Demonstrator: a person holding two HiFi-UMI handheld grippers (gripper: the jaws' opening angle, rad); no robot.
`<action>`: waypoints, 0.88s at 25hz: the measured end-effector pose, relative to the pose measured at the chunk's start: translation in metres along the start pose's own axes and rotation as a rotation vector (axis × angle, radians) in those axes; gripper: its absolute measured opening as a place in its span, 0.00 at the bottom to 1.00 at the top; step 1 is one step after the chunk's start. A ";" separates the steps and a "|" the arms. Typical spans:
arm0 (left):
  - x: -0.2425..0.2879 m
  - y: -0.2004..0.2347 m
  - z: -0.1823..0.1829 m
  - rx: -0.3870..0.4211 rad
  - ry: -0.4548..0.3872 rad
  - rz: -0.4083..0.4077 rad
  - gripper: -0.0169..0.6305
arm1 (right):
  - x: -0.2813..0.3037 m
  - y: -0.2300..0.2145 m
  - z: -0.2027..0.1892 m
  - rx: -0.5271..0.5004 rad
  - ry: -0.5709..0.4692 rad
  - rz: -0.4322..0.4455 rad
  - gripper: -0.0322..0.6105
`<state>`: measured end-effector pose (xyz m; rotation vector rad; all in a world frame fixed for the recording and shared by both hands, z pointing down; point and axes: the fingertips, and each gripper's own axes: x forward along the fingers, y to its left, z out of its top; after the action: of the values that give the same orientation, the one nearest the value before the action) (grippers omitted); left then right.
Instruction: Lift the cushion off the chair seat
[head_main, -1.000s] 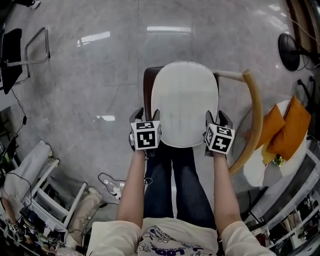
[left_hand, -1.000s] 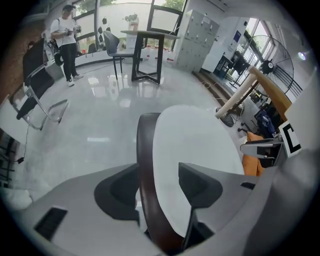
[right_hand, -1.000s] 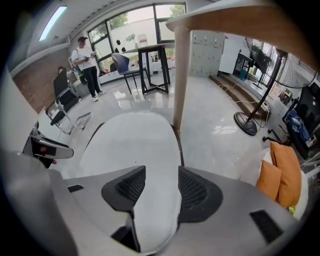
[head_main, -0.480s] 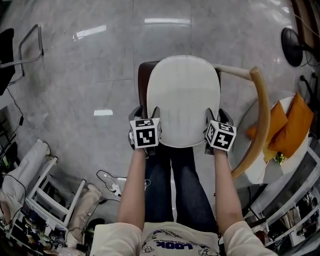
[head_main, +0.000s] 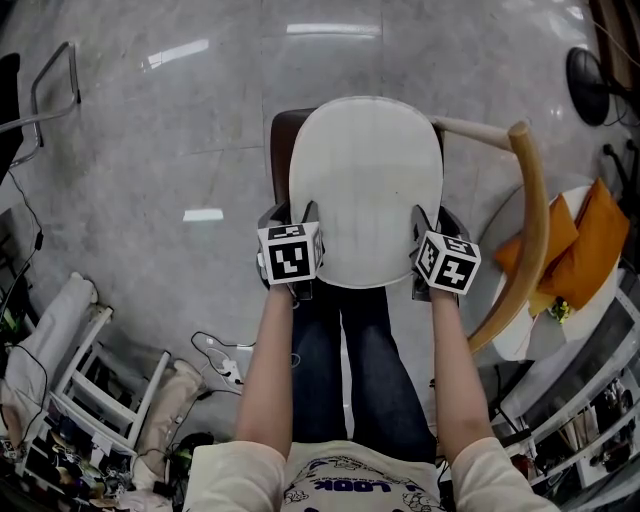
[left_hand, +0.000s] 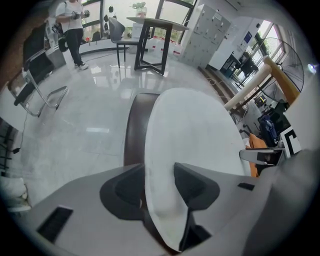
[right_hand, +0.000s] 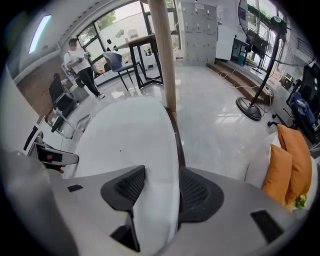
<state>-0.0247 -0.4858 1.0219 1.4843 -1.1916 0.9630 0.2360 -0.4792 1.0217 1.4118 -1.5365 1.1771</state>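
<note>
A white oval cushion (head_main: 365, 190) lies on the dark brown chair seat (head_main: 279, 150), just ahead of the person's knees. My left gripper (head_main: 292, 215) straddles the cushion's near-left edge. In the left gripper view the cushion (left_hand: 195, 135) runs between the two dark pads, the jaws are closing, and both pads touch it. My right gripper (head_main: 432, 218) straddles the near-right edge. In the right gripper view its jaws stand wide, and the cushion (right_hand: 125, 145) fills the gap between the pads. Both grippers point steeply down.
The chair's curved wooden backrest (head_main: 530, 220) arcs along its right side. Beyond it stands a round white table (head_main: 520, 345) with orange cushions (head_main: 575, 250). A floor fan (head_main: 590, 75) is at top right, a metal chair frame (head_main: 50, 90) at top left, a white rack (head_main: 70, 340) and cables (head_main: 215, 360) at lower left.
Both grippers have come down along the cushion's near sides and now sit lower around its edges. The cushion still rests on the seat.
</note>
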 end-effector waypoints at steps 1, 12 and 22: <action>0.001 0.000 0.000 -0.001 -0.005 0.000 0.33 | 0.001 0.000 0.000 -0.001 0.002 0.000 0.41; 0.001 -0.004 0.001 0.023 -0.001 -0.014 0.23 | 0.001 0.008 0.001 -0.033 0.009 -0.004 0.29; -0.025 -0.009 -0.002 0.057 -0.028 0.011 0.14 | -0.024 0.012 -0.001 -0.058 -0.021 -0.018 0.13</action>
<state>-0.0209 -0.4777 0.9963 1.5425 -1.2019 0.9935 0.2272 -0.4712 0.9975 1.4014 -1.5566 1.1015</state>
